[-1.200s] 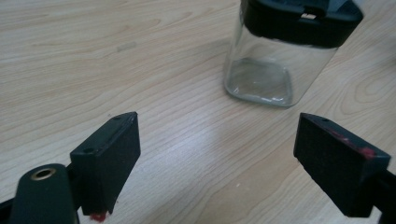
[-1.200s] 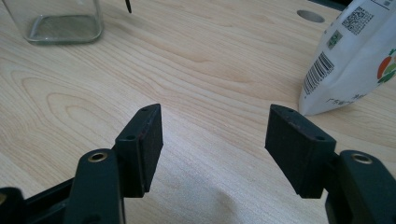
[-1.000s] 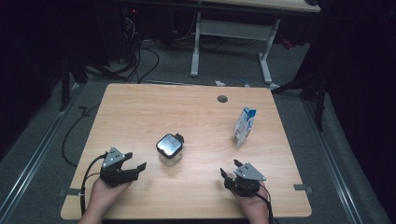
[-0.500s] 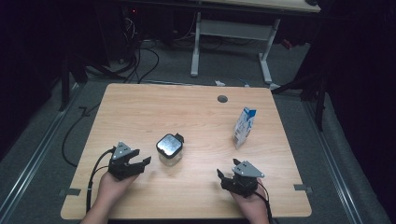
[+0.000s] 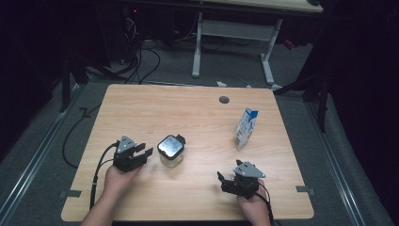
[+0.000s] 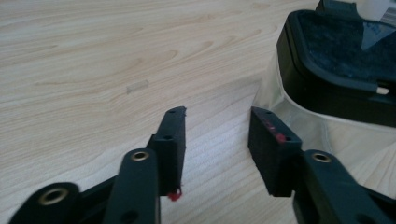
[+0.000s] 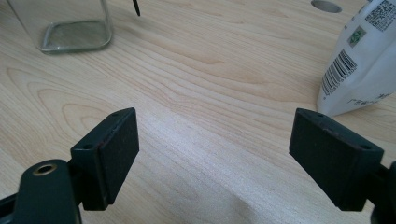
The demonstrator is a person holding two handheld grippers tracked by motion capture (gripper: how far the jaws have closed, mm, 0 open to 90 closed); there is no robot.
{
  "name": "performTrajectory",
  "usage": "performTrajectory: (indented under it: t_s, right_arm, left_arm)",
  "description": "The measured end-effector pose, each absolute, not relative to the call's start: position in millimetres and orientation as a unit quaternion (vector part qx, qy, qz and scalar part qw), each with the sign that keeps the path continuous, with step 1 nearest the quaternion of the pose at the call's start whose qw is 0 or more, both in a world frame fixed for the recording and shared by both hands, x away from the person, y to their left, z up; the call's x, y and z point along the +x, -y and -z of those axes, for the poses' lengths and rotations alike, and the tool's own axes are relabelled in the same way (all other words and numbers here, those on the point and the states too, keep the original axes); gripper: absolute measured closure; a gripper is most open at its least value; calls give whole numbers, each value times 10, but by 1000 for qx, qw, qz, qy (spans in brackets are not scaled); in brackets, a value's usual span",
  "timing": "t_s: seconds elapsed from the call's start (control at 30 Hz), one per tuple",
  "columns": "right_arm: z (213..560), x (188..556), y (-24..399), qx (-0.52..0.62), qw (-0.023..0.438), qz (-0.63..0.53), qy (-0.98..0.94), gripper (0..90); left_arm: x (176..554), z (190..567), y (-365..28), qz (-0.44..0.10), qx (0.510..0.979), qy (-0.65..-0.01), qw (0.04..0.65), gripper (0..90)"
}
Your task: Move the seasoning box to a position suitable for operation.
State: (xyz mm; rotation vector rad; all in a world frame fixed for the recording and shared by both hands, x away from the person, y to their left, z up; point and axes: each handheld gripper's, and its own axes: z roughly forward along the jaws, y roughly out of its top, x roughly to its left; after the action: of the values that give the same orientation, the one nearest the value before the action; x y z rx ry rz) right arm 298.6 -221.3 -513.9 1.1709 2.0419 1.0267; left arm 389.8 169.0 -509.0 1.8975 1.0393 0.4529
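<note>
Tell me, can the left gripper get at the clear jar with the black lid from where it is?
Probably yes: the left gripper sits just beside the jar, jaws open and empty, with bare table between them.

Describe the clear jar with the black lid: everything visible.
The jar is a squarish container with clear walls, glass or plastic, and a black lid with a glossy top and a hinged tab at its far right corner. It stands upright on the wooden table, left of centre, lid on, apparently empty. The left gripper sits just beside it; nothing touches it.
</note>
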Motion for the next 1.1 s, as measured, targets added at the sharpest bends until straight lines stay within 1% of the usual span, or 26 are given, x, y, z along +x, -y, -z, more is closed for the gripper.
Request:
performTrajectory:
  t_s: [0.07, 0.23, 0.27, 0.4, 0.43, 0.47, 0.6, 1.1]
  right_arm:
    - [5142, 2986, 2211, 437, 281, -383, -764, 158]
    - [5157, 2990, 2215, 437, 279, -379, -767, 157]
    - [5157, 2990, 2215, 436, 278, -380, -767, 157]
    - [5157, 2987, 2209, 434, 276, -381, -769, 157]
    - [5159, 2989, 2208, 431, 275, -382, -769, 157]
    - [5159, 2989, 2208, 431, 275, -382, -769, 157]
    - [5161, 2988, 2205, 431, 275, -381, -770, 157]
    - [5181, 2992, 2190, 429, 269, -379, -775, 157]
  left_arm:
    - [3903, 5086, -1656, -192, 776, -410, 440, 640]
    - [3915, 5047, -1587, -199, 780, -404, 434, 654]
    - [3915, 5044, -1571, -205, 781, -402, 432, 669]
    - [3929, 5055, -1555, -206, 780, -404, 431, 757]
    - [3935, 5064, -1552, -206, 780, -404, 431, 803]
    - [3939, 5072, -1546, -209, 781, -403, 429, 803]
    - [3943, 5079, -1528, -209, 778, -402, 436, 888]
    - [3884, 5090, -1410, -196, 789, -383, 438, 900]
